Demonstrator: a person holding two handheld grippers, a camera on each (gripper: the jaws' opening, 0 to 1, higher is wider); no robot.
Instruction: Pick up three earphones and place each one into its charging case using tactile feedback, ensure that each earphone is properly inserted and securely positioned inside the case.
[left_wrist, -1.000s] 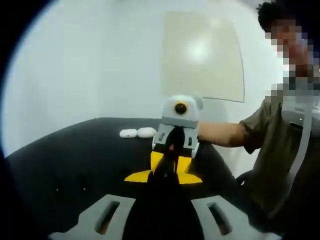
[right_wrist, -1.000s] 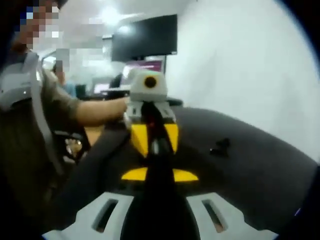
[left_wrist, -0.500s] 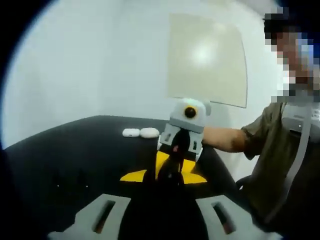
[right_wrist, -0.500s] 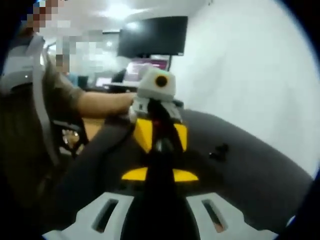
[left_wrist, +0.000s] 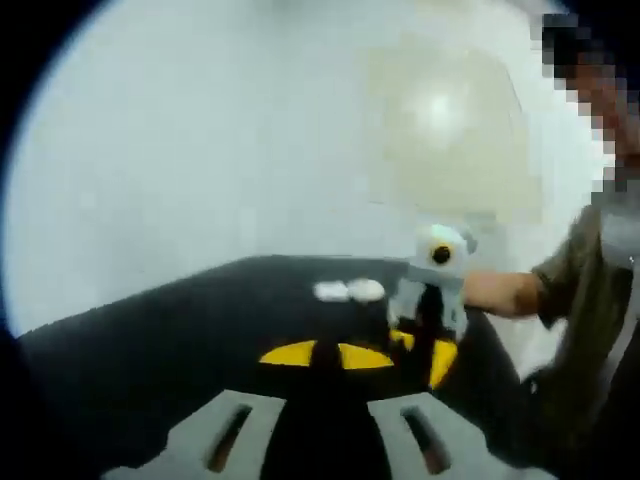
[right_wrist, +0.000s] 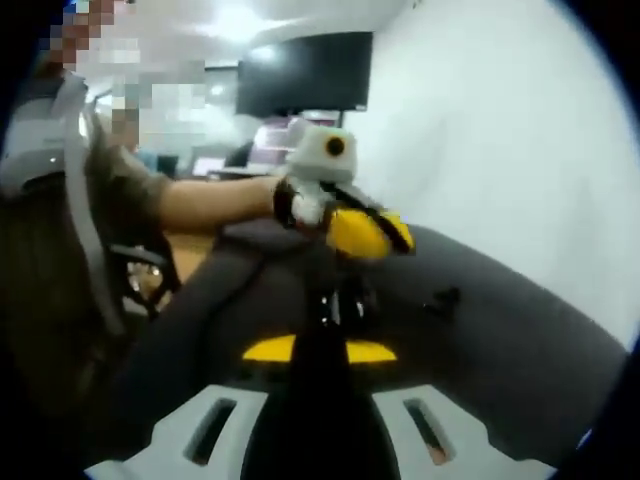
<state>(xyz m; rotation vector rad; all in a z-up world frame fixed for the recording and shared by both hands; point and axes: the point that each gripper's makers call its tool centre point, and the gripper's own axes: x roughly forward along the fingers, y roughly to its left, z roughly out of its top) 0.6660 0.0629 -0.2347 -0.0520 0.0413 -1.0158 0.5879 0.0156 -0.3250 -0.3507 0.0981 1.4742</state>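
Centrally, both tongs look closed; whether they hold anything, cannot tell. Left tongs (right_wrist: 345, 225) sit upper centre, right tongs (left_wrist: 425, 335) centre-right, cases (left_wrist: 348, 291) on worktop (left_wrist: 150, 340) mid-frame.

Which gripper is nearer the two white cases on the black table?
Right. The right gripper sits just beside the two white cases, while the left gripper is farther back across the black table.

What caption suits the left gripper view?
Two white cases on a black table, the right gripper alongside.
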